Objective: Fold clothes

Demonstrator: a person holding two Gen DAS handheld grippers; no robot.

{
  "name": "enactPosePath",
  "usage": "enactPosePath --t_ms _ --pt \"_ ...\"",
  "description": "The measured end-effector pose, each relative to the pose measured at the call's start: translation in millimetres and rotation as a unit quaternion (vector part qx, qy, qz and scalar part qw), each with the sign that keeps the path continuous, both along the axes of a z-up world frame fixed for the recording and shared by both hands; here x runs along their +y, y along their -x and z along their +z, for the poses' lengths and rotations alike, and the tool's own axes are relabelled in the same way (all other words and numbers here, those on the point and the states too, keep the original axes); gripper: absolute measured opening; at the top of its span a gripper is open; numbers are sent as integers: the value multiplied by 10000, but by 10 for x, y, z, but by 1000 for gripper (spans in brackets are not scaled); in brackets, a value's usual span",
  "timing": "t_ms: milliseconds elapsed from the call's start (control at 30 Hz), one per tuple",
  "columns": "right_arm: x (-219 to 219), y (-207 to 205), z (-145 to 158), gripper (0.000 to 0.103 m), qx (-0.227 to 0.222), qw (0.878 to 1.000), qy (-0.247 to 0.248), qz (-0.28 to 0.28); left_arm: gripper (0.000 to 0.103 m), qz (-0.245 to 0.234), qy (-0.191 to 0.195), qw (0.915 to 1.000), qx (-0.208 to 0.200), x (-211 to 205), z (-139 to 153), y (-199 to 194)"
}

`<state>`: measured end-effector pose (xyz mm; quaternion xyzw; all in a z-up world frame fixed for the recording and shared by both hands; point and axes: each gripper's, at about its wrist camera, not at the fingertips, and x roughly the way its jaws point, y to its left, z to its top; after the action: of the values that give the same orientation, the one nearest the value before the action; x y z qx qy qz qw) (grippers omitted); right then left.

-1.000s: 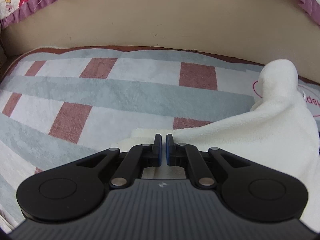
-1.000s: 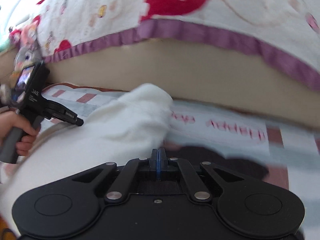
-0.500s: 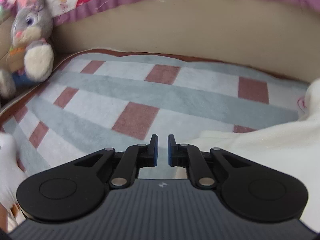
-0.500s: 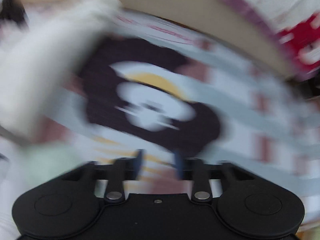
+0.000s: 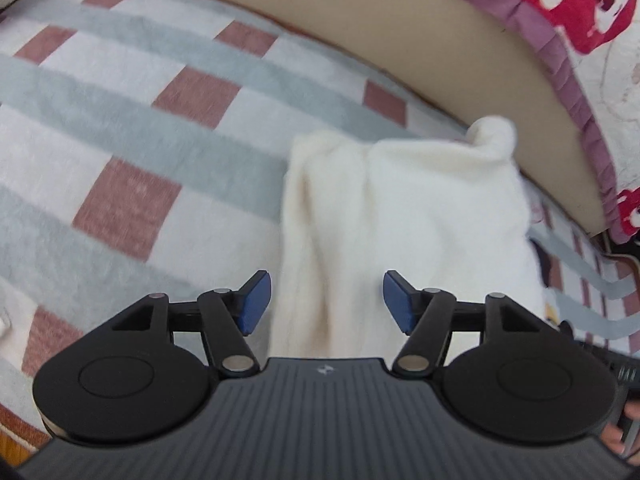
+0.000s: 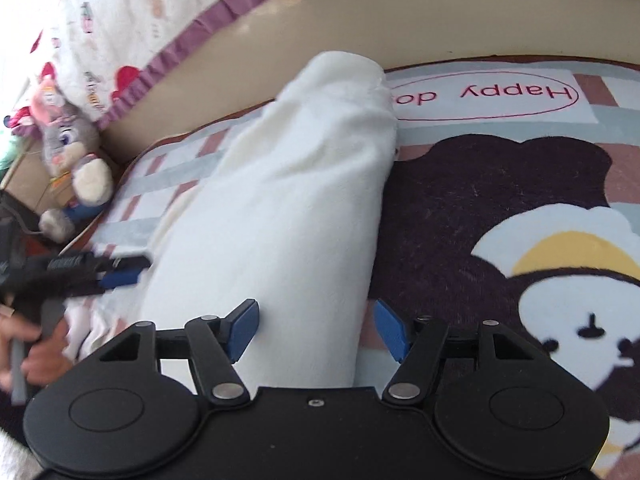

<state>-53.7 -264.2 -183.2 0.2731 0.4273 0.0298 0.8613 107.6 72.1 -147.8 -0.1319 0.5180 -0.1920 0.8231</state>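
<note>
I work on a plush rug (image 5: 132, 128) of grey, white and dusty-red checks; its right part carries a dark cartoon dog (image 6: 520, 216) and a "Happy" label. Along the far side runs a beige mattress edge (image 6: 400, 20) under one bedspread (image 5: 592, 60) with a purple frill and red prints. One cream fleece garment (image 6: 288, 208) lies on the rug as a long folded strip, reaching from my fingers toward the bed. One stuffed rabbit (image 6: 76, 160) sits at the far left by the bed. My left gripper (image 5: 326, 300) and right gripper (image 6: 316, 330) have both just been opening; each stands spread over the garment's near end, blue pads (image 5: 256, 302) clear of the cloth, gripping nothing.
</note>
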Motion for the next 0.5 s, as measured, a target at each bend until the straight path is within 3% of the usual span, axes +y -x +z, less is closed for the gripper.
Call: enactPosePath --t_ms 100,167,200,367,433,500 --pt "-36 -91 -39 71 -27 9999 -108 41 55 -22 322 9991 -262 44 -86 35" --pt "-58 -107 -49 71 -90 9997 -172 114 38 5 386 9986 -355 36 -134 -10" --pt "-94 -94 -83 72 -101 9995 -288 123 37 66 278 9992 -289 21 -169 -51" --pt "-266 -65 -355 80 82 9913 -1311 -91 37 173 17 9995 -258 -11 -193 -78" --pt "-301 -79 -451 82 145 9867 -1617 -119 39 239 181 9990 -317 51 -167 -52" --pt "-320 -108 -538 83 195 9808 -1938 -131 44 325 726 9968 -43 202 -264 -67"
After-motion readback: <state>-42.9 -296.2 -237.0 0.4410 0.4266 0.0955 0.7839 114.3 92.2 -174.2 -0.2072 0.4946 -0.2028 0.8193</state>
